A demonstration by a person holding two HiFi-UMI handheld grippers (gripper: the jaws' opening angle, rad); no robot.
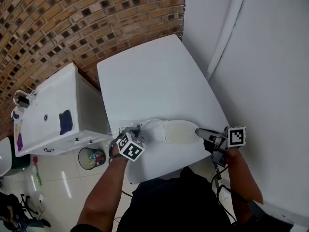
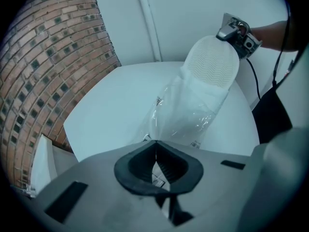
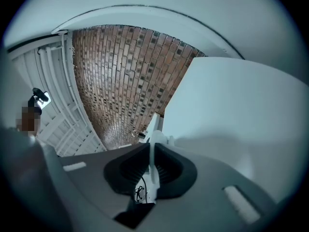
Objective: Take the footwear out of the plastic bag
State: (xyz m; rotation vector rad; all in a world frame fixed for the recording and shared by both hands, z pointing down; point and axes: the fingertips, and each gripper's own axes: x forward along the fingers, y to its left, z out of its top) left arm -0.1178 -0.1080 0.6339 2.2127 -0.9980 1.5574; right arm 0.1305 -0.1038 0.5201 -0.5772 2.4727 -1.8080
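Footwear, a white slipper [image 1: 181, 131] with its ribbed sole showing, stretches between the two grippers at the near part of the white tabletop [image 1: 149, 81], one end sheathed in a clear plastic bag [image 1: 152, 129]. The left gripper [image 1: 136, 128] has its fingers clamped on the bag's loose end. The right gripper [image 1: 199, 131] pinches the slipper's bare opposite end between its fingers.

This is a plain indoor room, more a utility room or workroom than a shop or office, though which exactly cannot be told. A patterned brick wall [image 1: 72, 18] meets smooth white wall panels [image 1: 270, 57]. A white bench [image 1: 149, 76] stands beside a low white cabinet [image 1: 48, 122], with a small waste bin [image 1: 91, 157] and loose cables [image 1: 30, 203] on the glossy tiled floor [image 1: 63, 190].
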